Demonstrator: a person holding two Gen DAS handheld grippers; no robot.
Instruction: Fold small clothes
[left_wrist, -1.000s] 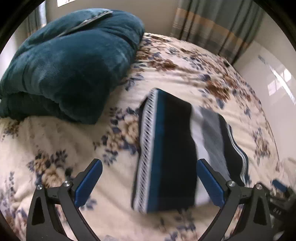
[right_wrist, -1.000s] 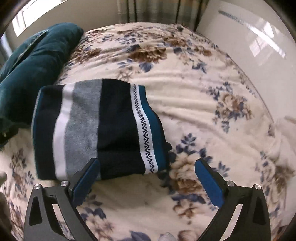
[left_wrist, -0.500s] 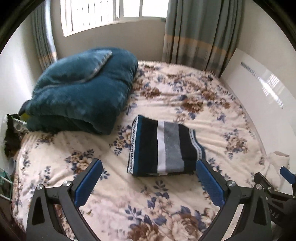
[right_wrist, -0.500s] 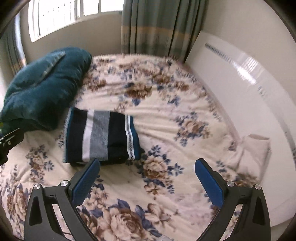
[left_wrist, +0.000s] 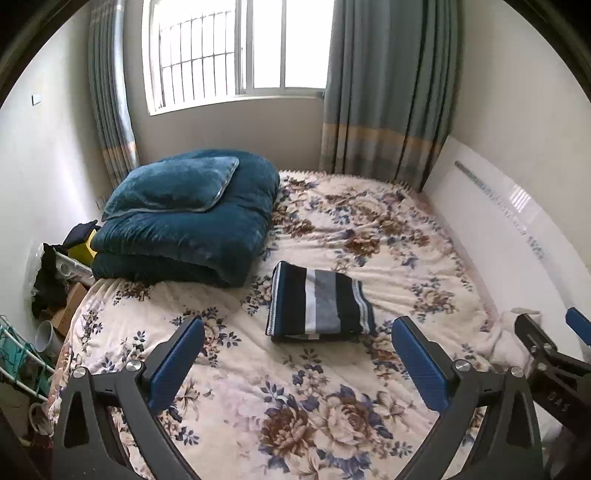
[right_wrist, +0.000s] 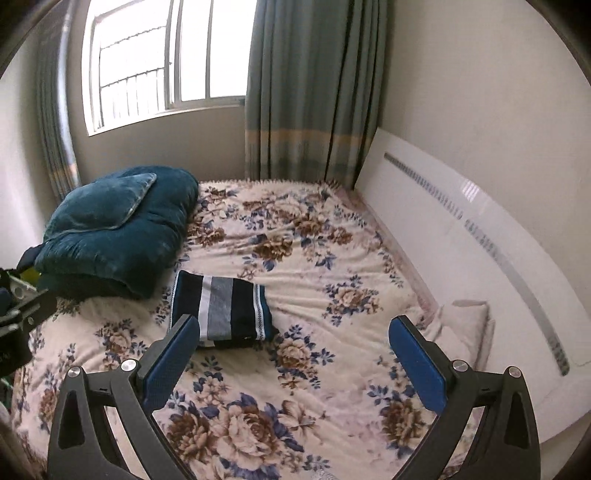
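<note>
Striped in navy, grey and white, the folded garment (left_wrist: 319, 304) is lying flat on the floral bedspread (left_wrist: 332, 398), just beside the teal quilt (left_wrist: 184, 236). Both the left gripper (left_wrist: 295, 354) and right gripper (right_wrist: 291, 350) are hovering above the bed, jaws wide apart, holding nothing.

Right wrist view: near-left corner of folded striped garment (right_wrist: 221, 308) hidden behind a blue finger pad (right_wrist: 171, 363); no. of layers underneath not discernible. Left gripper (right_wrist: 16, 325) cut off by left frame edge, jaw gap not visible. Left wrist view: right gripper (left_wrist: 554, 350) cut off at right edge, only one pad tip shown. Clutter beside bed (left_wrist: 55, 284) too small/dark to ID. White cloth (left_wrist: 513, 339) partly hidden behind right gripper frame.
</note>
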